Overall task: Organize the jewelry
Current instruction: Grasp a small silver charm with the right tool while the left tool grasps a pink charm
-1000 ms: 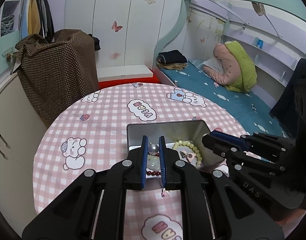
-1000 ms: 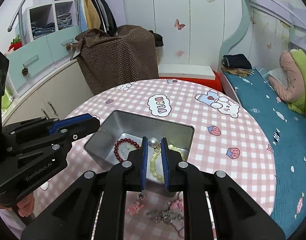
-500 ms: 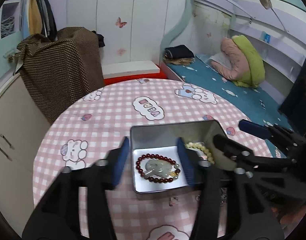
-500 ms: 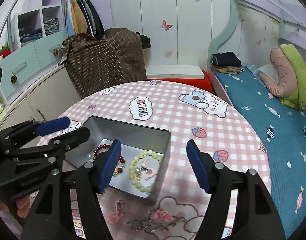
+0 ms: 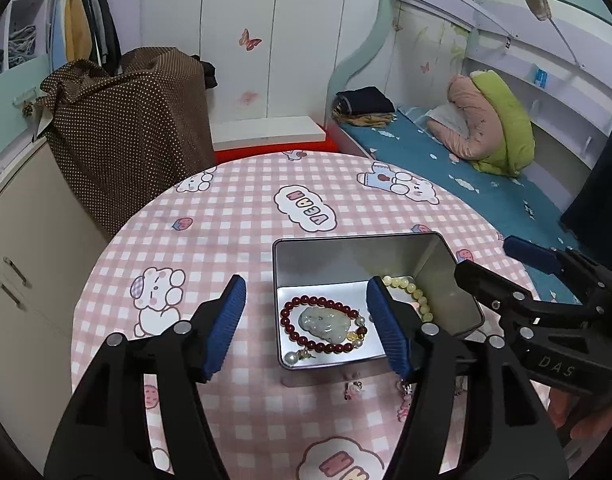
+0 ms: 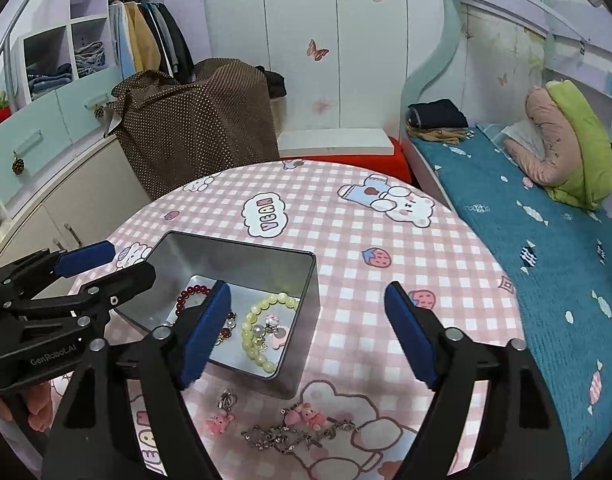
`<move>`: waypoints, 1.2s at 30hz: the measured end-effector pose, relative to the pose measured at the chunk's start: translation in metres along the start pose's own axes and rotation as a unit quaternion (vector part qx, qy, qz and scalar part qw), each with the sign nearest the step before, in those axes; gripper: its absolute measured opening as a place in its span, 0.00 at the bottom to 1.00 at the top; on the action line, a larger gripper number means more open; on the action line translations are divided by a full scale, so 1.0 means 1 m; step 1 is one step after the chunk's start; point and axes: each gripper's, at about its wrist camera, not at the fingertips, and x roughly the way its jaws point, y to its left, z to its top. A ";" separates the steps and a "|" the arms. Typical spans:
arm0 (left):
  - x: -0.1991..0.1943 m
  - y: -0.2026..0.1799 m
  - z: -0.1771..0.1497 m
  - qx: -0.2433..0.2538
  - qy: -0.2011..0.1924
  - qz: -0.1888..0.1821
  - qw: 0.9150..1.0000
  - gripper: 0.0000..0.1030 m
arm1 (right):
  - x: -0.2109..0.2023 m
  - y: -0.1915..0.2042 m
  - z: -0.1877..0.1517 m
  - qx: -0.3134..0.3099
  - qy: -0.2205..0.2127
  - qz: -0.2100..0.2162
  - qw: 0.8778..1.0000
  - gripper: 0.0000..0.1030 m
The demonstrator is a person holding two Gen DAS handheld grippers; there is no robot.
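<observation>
A child's bedroom at home is showing here: a teal-sheeted bunk bed is filling the right of the frame, white butterfly-stickered wardrobe doors are standing at top centre, and a round table in pink checked cartoon-bear cloth is occupying the middle.

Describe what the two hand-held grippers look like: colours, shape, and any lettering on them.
Both are matte black plastic with silver screws. The left hand-held gripper and the right hand-held gripper each have two angular fingers lined with ribbed blue pads. White lettering shows on the bodies: "DAS" on the right one, "GenRobot.AI" on the left one. No cables or sleeves are visible.
</observation>
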 end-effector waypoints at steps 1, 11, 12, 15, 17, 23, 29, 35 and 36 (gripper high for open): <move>-0.001 0.000 -0.001 0.000 0.000 0.000 1.000 0.62 | -0.002 0.000 0.000 0.000 -0.001 -0.002 1.000 0.77; -0.019 0.001 -0.017 -0.005 0.003 0.002 1.000 0.69 | -0.023 -0.003 -0.010 0.006 -0.009 -0.012 1.000 0.83; -0.020 0.002 -0.019 -0.006 0.004 0.003 1.000 0.69 | -0.026 -0.003 -0.011 0.004 -0.010 -0.011 1.000 0.83; -0.025 0.006 -0.029 -0.015 0.010 0.004 1.000 0.71 | -0.033 -0.003 -0.016 0.002 -0.013 -0.013 1.000 0.83; -0.029 0.008 -0.036 -0.020 0.014 0.005 1.000 0.71 | -0.037 -0.003 -0.019 0.002 -0.015 -0.010 1.000 0.83; -0.038 0.014 -0.052 -0.024 0.021 0.009 0.999 0.73 | -0.049 0.005 -0.032 -0.016 -0.015 -0.001 1.000 0.83; -0.041 0.018 -0.064 -0.023 0.029 0.009 0.999 0.75 | -0.046 0.018 -0.050 -0.033 0.003 0.014 0.999 0.83; -0.040 0.029 -0.076 -0.027 0.038 0.010 0.999 0.78 | -0.033 0.038 -0.061 -0.054 0.031 0.034 0.997 0.73; -0.040 0.030 -0.077 -0.028 0.039 0.011 0.999 0.79 | -0.031 0.041 -0.062 -0.058 0.034 0.037 0.997 0.69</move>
